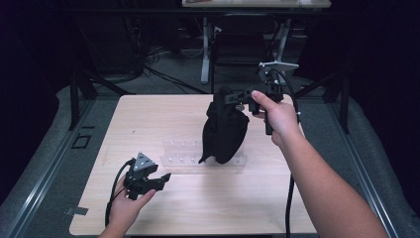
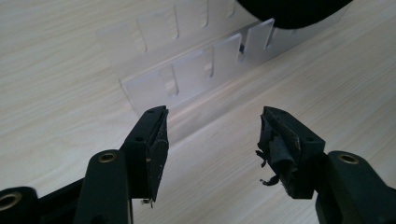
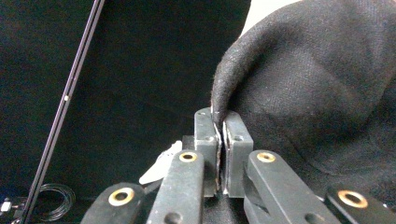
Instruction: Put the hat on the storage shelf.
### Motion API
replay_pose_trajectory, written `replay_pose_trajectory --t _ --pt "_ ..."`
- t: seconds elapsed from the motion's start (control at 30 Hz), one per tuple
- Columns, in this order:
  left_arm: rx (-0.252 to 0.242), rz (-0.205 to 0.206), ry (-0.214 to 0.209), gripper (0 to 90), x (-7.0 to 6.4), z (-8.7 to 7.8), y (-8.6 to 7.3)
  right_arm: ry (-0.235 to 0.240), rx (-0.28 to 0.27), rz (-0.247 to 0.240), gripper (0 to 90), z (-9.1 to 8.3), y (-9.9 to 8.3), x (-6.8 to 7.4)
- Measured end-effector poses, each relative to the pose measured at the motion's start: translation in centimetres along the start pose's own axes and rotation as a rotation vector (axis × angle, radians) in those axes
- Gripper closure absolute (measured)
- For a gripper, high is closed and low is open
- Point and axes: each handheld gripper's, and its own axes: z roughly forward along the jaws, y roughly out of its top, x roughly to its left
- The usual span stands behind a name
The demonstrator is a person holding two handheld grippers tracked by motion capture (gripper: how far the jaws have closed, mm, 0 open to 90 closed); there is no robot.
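A: Why is the black cloth (image 1: 223,131) hanging in the air like that?

B: The right claw (image 1: 237,99) has its jaws clamped tight on a fold of the cloth's upper edge — in the right gripper view the fabric (image 3: 317,84) is pinched between the two pads. Lifted from one point, it hangs free in a long drape, which I'd judge makes it easier to lower over something.

A: Over what?

B: Most likely the clear plastic rack (image 1: 183,153) lying near the middle of the worktop (image 1: 148,114). The cloth's lower end hangs right at the rack's right-hand part, a bit toward the worktop's far right from centre; whether it touches the rack I cannot tell.

A: And the left claw (image 1: 161,179)?

B: Low, near the worktop's near left corner, well apart from the cloth. Its jaws stand wide apart with nothing between them — the left gripper view looks through the gap at the rack's slotted walls (image 2: 187,74) and the cloth's dark bottom (image 2: 294,11) at the top edge.

A: So it's waiting?

B: That's my reading: it points at the rack, ready to steady it or catch the hanging end. The risk is the slack cloth swinging and snagging on the rack's upright tabs.
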Motion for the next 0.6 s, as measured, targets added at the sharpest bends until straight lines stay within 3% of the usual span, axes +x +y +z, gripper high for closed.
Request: replay_pose_trajectory --t 0.27,0.43,0.6 --pt "-0.011 0.051 -0.010 46.3 -1.7 0.5 1.7 -0.002 0.001 -0.009 87.0 0.3 0.1 0.3" --pt "-0.043 0.090 0.000 46.6 -2.6 0.6 2.7 0.001 0.000 -0.007 87.0 0.5 0.1 0.3" --pt "-0.051 0.113 -0.024 46.9 -3.5 0.7 3.7 0.003 0.003 -0.011 87.0 0.6 0.1 0.4"
